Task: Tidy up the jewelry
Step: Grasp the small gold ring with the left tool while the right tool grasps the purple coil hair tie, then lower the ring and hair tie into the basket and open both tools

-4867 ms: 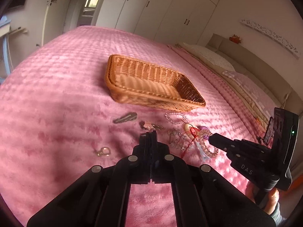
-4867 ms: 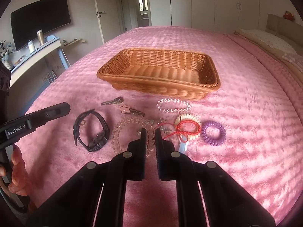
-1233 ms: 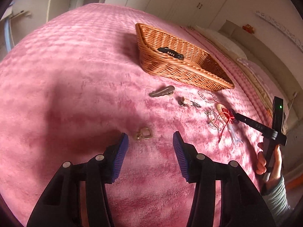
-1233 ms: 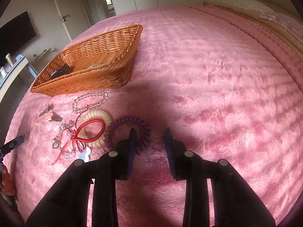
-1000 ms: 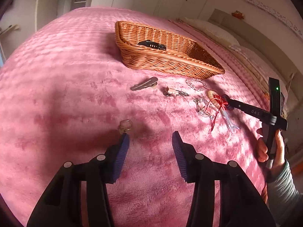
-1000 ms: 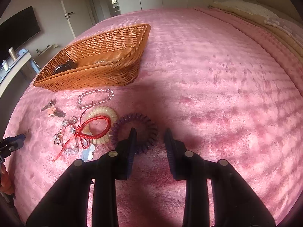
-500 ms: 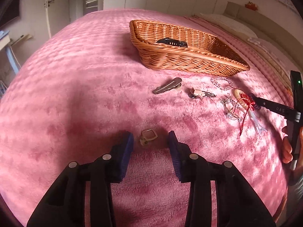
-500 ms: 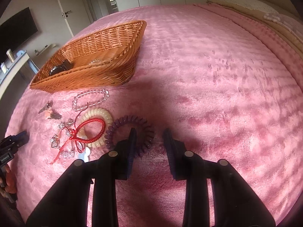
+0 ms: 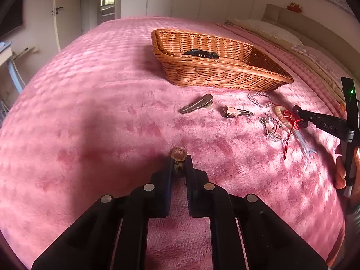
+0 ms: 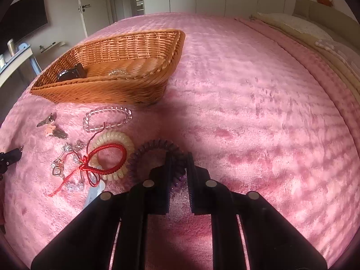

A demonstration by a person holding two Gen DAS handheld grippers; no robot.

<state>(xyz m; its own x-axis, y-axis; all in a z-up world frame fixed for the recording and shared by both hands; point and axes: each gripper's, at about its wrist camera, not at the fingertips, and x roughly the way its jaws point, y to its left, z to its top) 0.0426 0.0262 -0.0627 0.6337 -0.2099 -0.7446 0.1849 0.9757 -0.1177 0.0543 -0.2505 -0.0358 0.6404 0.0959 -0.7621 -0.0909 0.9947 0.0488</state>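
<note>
My left tongs (image 9: 180,167) are pinched nearly closed on a small gold ring (image 9: 178,153) lying on the pink bed (image 9: 90,112), gripping its lower part so the square top pokes out ahead. My right tongs (image 10: 179,171) straddle the near rim of the purple coil hair tie (image 10: 146,151), narrowed around it; whether they truly clamp it, I cannot tell. Both sit low for lifting toward the wicker basket (image 10: 126,85), where a black watch (image 9: 200,53) lies.
</note>
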